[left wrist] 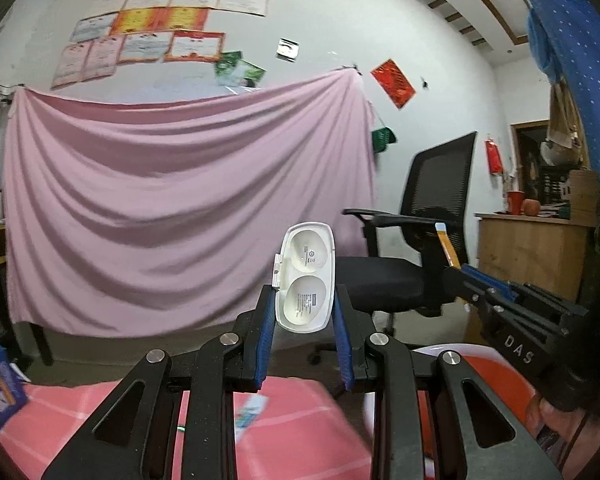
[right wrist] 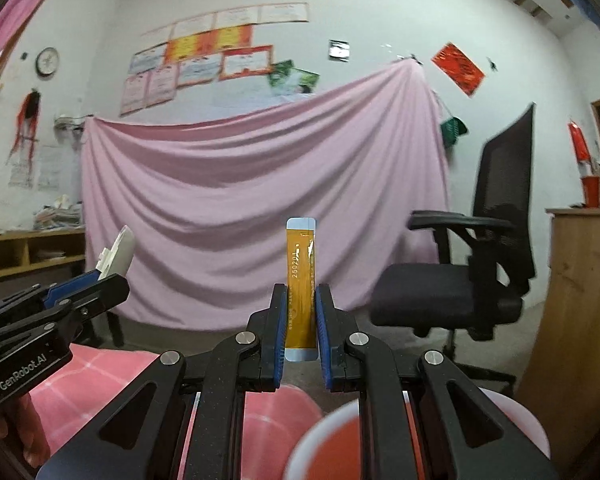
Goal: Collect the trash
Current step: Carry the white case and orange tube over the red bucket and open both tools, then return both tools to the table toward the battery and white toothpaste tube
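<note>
My left gripper (left wrist: 305,308) is shut on a white plastic clamshell tray (left wrist: 306,276) with two round hollows, held upright in the air. My right gripper (right wrist: 301,304) is shut on a thin orange sachet (right wrist: 300,276) with pale blue ends, also upright. The right gripper with its sachet shows at the right of the left wrist view (left wrist: 496,296). The left gripper with the white tray shows at the left of the right wrist view (right wrist: 100,276). A red bin (right wrist: 340,448) with a white rim lies below the right gripper; it also shows in the left wrist view (left wrist: 500,376).
A pink checked cloth (left wrist: 292,432) covers the surface below, with a small wrapper (left wrist: 252,412) on it. A black office chair (right wrist: 476,272) stands right of centre. A wooden cabinet (right wrist: 580,312) is at the far right. A pink sheet (right wrist: 260,208) hangs on the back wall.
</note>
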